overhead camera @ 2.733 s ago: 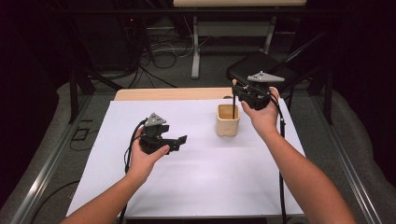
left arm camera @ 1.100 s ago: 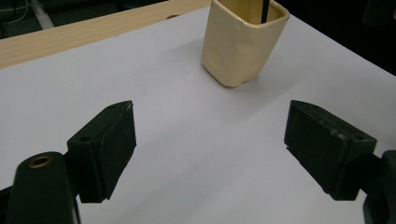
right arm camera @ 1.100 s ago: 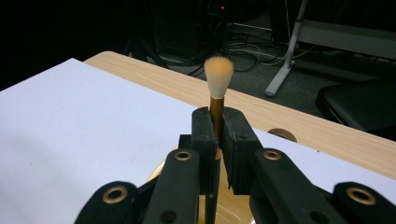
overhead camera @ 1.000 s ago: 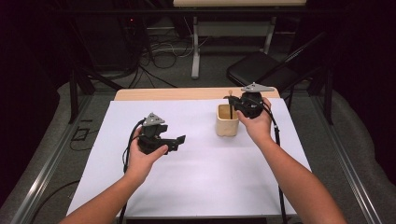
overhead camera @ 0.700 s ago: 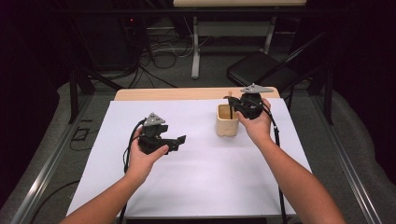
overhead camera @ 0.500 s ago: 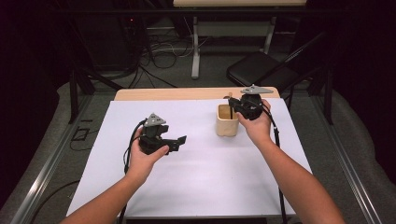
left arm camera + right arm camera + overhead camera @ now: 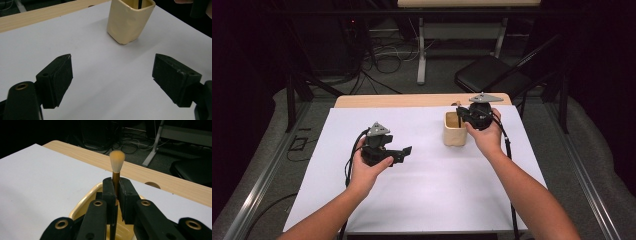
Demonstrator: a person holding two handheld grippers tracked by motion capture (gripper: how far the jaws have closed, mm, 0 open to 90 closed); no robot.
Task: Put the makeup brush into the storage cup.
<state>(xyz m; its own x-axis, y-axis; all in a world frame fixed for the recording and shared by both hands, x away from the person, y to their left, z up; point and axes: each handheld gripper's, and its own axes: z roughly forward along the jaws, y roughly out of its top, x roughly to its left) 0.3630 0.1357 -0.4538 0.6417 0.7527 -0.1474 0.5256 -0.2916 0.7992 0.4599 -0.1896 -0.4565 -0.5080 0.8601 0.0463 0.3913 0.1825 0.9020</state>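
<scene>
Beyond the table (image 7: 422, 100), a black chair (image 7: 492, 75) and loose cables (image 7: 392, 50).

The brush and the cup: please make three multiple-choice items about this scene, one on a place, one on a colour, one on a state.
1. Where does the cup stand?
A. on the white sheet
B. on the floor
C. on the chair

2. What colour is the cup?
A. blue
B. cream
C. red

3. How do the jaws of the left gripper stand?
A. shut on the brush
B. shut on the cup
C. open, with nothing between them

Answers: 1 A, the high view shows it on the sheet, near the far edge. 2 B, its walls are pale cream in the left gripper view. 3 C, its jaws stand wide apart over bare sheet, while the right gripper clamps the brush above the cup.
</scene>
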